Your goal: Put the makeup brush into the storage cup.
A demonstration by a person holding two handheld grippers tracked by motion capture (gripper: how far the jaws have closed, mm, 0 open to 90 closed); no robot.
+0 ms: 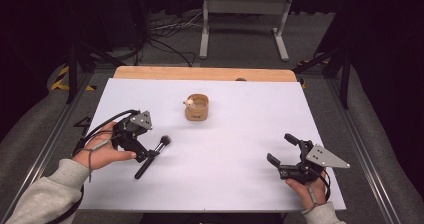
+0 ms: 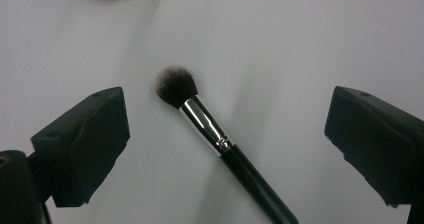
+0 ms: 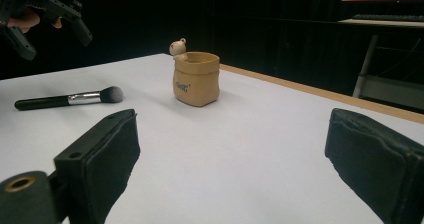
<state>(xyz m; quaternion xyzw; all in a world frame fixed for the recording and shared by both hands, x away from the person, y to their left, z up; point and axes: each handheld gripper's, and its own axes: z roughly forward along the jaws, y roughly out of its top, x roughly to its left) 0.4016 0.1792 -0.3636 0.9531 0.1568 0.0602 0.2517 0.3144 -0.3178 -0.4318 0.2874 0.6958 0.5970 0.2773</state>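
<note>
Makeup brush (image 1: 153, 156) flat on table, bristles toward pot (image 1: 197, 107), left tongs (image 2: 225, 149) released above it, right tongs (image 3: 230, 169) released

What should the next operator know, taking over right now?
Left gripper: open, poised over the makeup brush, jaws either side, not closed on it.
Right gripper: open, holding nothing, near the table's right front.
Brush lies flat on the white surface, bristles pointing towards the tan pot at centre.
Done: approach to the brush.
Left: grasp it; probably drop it in the pot.
</note>
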